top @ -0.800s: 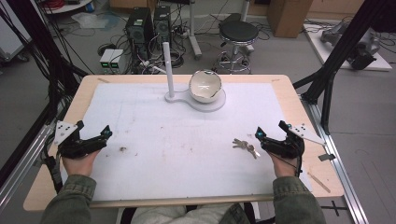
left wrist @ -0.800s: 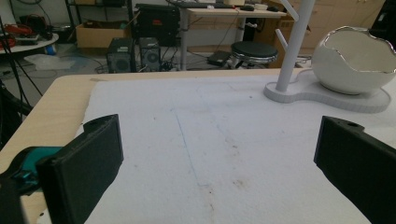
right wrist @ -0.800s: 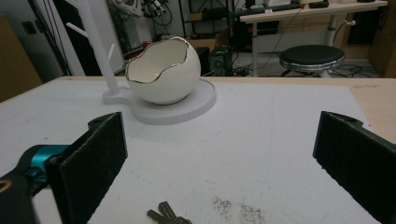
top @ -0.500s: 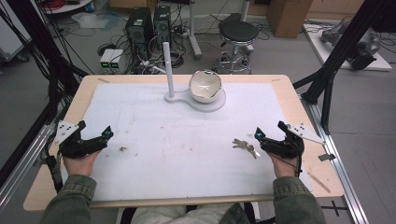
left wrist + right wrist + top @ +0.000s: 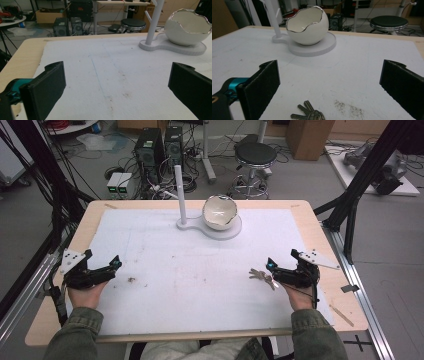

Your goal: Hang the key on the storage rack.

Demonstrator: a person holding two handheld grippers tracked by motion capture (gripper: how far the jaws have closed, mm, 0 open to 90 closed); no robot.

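Olive-green sleeves cover both forearms at the counter's point(image 5: 310, 227) near edge. Each hand grips a black tool: the left gripper point(image 5: 116, 265) and right gripper point(image 5: 270, 265) carry flat black fingers point(image 5: 47, 87), teal fittings, grey three-cornered top plates and trailing black cables.

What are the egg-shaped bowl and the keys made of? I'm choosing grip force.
The egg-shaped bowl looks like glazed white ceramic: smooth sheen, jagged silvery rim, though coated plastic is possible. The keys look like dull grey metal, with flat, thin blades.

Grey floor point(image 5: 310, 180), black stool point(image 5: 256, 154)
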